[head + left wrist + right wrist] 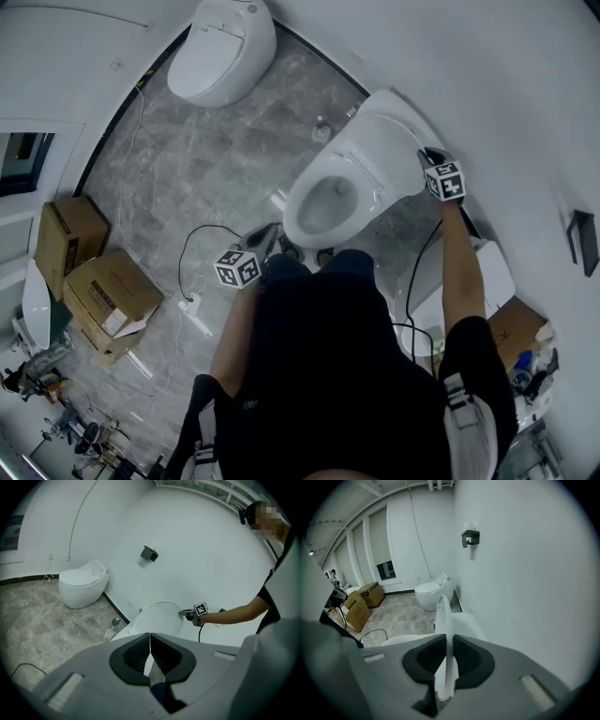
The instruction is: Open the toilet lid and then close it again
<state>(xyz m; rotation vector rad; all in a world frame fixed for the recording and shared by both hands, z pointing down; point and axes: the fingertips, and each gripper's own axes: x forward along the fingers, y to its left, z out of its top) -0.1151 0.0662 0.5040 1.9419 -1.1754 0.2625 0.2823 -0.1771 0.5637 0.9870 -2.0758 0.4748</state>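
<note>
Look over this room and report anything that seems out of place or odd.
Brown cardboard boxes clutter the grey marble floor at the left, and a loose black cable trails beside the white toilet whose raised lid the right gripper grips. Nothing looks spilled or damaged.

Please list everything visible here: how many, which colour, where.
toilet: one, white, before the person
lid: one, white, raised upright
second toilet: one, white, further along the wall
cardboard boxes: at least two, brown, on floor
wall holder: one, black, on white wall
cable: one, black, on grey floor
left gripper: one, grey, shut, empty, near toilet
right gripper: one, grey, shut on the lid
</note>
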